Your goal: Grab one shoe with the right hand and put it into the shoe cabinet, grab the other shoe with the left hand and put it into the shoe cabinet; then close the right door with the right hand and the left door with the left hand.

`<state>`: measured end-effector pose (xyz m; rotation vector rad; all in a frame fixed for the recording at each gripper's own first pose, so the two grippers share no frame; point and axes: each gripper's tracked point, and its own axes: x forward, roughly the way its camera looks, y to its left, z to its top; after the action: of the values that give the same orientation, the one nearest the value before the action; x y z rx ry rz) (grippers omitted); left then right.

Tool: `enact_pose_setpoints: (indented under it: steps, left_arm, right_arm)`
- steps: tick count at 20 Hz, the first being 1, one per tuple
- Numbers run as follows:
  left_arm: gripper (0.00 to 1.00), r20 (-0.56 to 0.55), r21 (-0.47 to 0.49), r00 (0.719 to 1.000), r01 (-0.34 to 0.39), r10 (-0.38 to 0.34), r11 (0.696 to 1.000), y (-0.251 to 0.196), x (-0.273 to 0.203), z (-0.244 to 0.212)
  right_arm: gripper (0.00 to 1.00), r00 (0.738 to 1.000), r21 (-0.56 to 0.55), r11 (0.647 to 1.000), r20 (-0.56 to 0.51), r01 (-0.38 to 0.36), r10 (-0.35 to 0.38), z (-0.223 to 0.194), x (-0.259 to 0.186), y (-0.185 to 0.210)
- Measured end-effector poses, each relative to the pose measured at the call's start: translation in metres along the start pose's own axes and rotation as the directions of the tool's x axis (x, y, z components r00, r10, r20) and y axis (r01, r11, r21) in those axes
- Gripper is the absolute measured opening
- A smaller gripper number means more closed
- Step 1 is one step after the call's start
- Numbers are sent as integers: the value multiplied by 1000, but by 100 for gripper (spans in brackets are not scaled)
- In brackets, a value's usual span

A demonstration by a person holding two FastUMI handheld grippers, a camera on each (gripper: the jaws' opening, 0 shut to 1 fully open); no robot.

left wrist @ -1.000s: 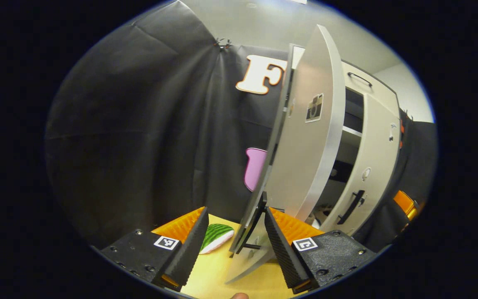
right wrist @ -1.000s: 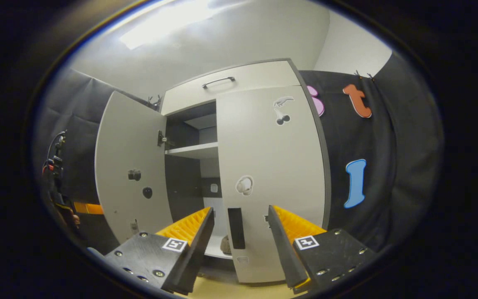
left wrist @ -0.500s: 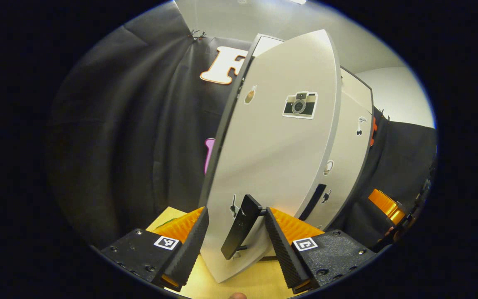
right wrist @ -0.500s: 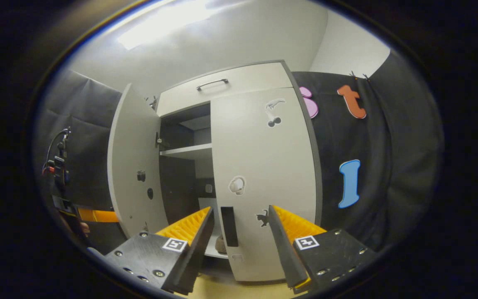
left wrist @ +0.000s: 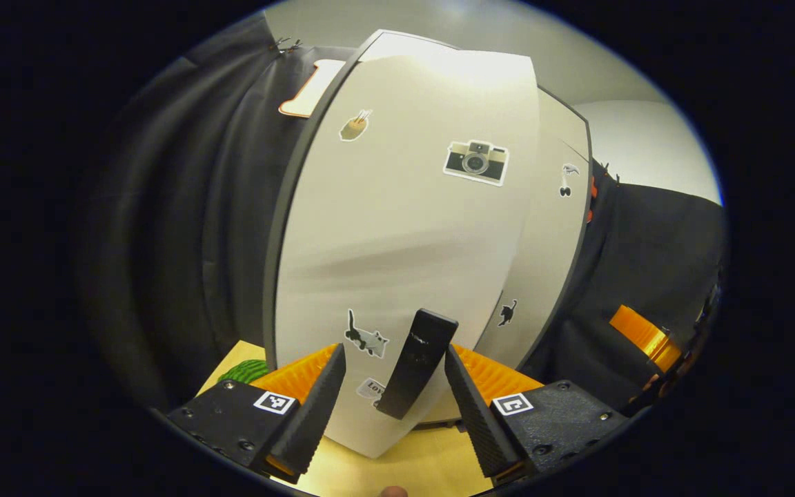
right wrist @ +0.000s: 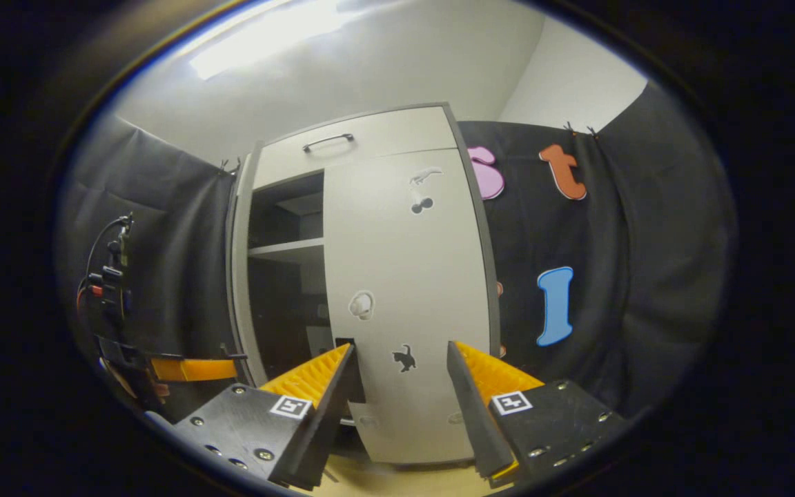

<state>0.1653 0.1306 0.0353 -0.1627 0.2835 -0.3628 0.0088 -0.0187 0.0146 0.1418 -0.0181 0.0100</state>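
The last step is in hand: the left gripper, fingers apart around the black bar handle, swings the pale grey left door of the shoe cabinet nearly shut. The right door looks closed; the right gripper is open, clear. Next, a final push home.

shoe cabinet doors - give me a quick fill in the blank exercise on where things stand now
1. In the right gripper view, the right door is shut and the left door is ____.
2. In the left gripper view, the black handle stands between the left gripper's ____.
3. The sticker high on the left door shows a ____.
4. Both grippers' jaws are ____.

Missing words: ajar; fingers; camera; open
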Motion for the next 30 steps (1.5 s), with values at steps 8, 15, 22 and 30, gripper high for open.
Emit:
enact_pose_setpoints:
  steps: [8, 15, 22, 30]
  left_arm:
    - [87, -7, 1, 998, 57, -57, 998, -28, 17, -5]
    - [87, 2, 31, 998, 69, -69, 997, -35, 6, -1]
    - [87, 62, 82, 997, 50, -55, 995, -42, -24, 31]
    - [81, 210, 193, 974, -132, 91, 972, -31, -66, 76]
  right_arm:
    - [76, 1000, -12, 1000, -10, 14, -14, -4, -3, -7]
    - [76, 1000, -22, 1000, -12, -3, 3, -5, -5, 5]
    - [76, 1000, -43, 999, 1, -20, 20, 5, -7, 23]
    - [80, 999, -70, 997, 35, -39, 42, 24, -11, 43]
